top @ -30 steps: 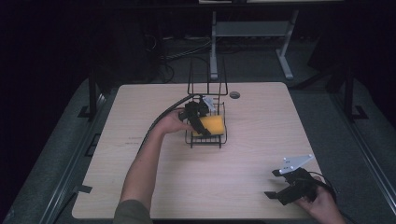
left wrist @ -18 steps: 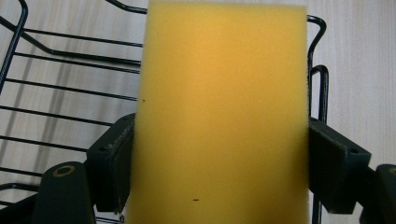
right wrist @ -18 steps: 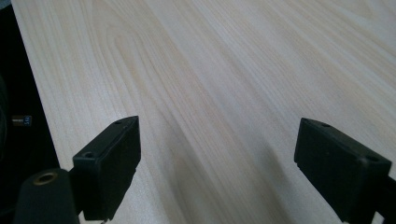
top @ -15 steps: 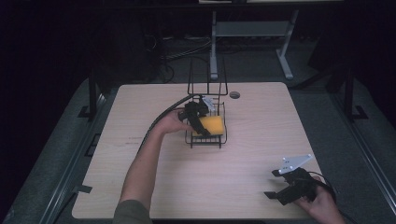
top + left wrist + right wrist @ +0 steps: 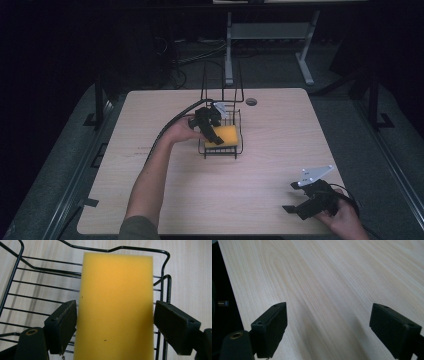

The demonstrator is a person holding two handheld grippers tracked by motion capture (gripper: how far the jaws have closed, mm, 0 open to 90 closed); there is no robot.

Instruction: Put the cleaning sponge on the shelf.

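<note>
High view: we found the left hand-held gripper (image 5: 216, 131) reaching into a black wire rack (image 5: 239, 145) that stood mid-table, toward the far edge. A yellow sponge (image 5: 226, 135) lay in the rack's basket, directly under that gripper. The right hand-held gripper (image 5: 305, 200) rested near the table's (image 5: 280, 130) near right corner, well apart from the rack, with nothing between its jaws.

Left gripper view: the sponge (image 5: 116, 305) lay flat on the rack's wires (image 5: 37, 287), between the two jaws. The jaws stood spread. The left jaw sat just at the sponge's edge; a narrow gap separated the right jaw from the other edge. We judged the sponge was not clamped, resting on the rack under its own weight. From this moment alone we could not determine whether it was about to be picked up or had just been set down.

Right gripper view: the jaws stood wide apart over bare table (image 5: 332, 285), holding nothing.

Assessment: the step in hand concerned the sponge in the rack. If a pickup, the next move called for closing squarely on the long edges, then lifting straight up clear of the rim wire. If a placement, a straight withdrawal without snagging the wires.
</note>
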